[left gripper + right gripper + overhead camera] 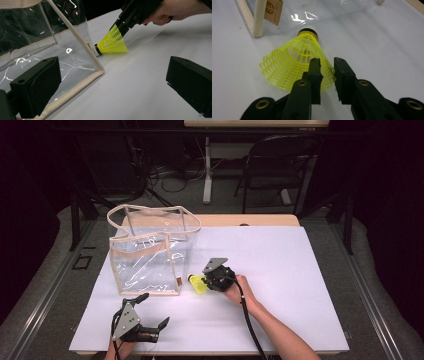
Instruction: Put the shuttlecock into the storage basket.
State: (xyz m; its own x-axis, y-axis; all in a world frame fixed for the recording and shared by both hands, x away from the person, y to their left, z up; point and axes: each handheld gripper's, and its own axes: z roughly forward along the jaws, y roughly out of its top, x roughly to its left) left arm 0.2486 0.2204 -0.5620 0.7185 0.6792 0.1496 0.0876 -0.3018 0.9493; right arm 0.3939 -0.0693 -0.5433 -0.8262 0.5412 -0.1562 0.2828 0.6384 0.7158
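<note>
While it lies on the white table sheet [280, 270], the one yellow shuttlecock [297, 62] has its dark-ringed cork end pointing to the bag and its open mesh skirt pointing to the right gripper [327, 68]. The two jaws of this gripper are closed on the edge of the skirt: one jaw is inside the mesh and the other is outside, so a part of the yellow net is pinched between them. In the left gripper view the shuttlecock [111, 43] is just beside the lower corner of the bag, and the cork looks to be touching it or almost touching it; I cannot tell which.

There is one transparent bag [150, 255] with beige trim. It stands upright on the sheet, to the left of the shuttlecock. One small brown label [272, 10] is sewn at its lower corner. The label has a round logo and some light letters, but they are too blurred for reading.

The left gripper [150, 312] is near the front edge of the sheet, in front of the bag and well apart from the shuttlecock. Its two jaws are spread wide and nothing is between them.

Beyond the table, one dark folding chair [280, 165] stands on the floor.
</note>
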